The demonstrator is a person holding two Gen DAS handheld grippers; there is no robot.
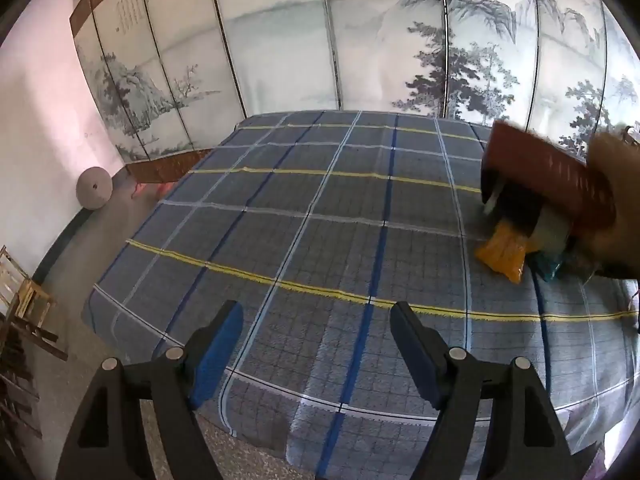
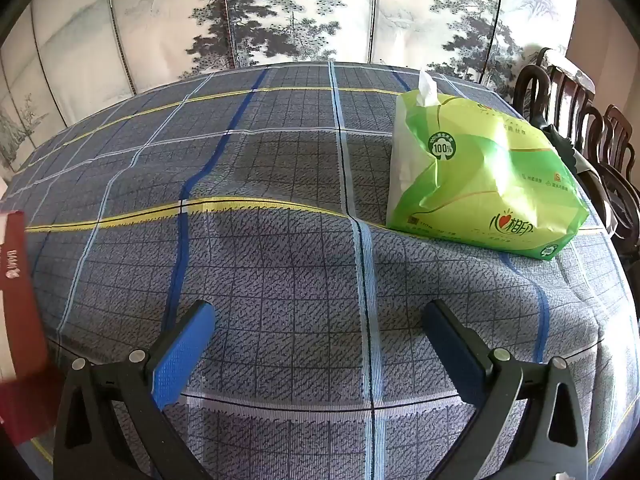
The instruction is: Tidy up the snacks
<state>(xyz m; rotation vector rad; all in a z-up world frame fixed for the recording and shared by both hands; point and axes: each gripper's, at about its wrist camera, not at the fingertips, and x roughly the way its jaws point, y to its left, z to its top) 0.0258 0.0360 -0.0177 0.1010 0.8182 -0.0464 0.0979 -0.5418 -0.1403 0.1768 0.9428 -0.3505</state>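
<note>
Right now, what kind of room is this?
Probably a home dining room: a table under a plaid tablecloth, dark carved wooden chairs alongside it, and a painted folding screen behind.

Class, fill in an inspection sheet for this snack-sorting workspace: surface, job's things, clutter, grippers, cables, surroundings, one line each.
Surface: table under a blue-grey checked cloth, rumpled near the middle.
Job's things: red box tipped up in a blurred hand, an orange packet and other wrapped snacks spilling out beneath it.
Clutter: green tissue pack, one tissue poking out of the top.
Grippers: left gripper open and holding nothing; right gripper the same.
Cables: nothing seen.
Surroundings: painted folding screen behind the table, dark wooden chairs on the right, wooden stool on the floor at the left.
</note>
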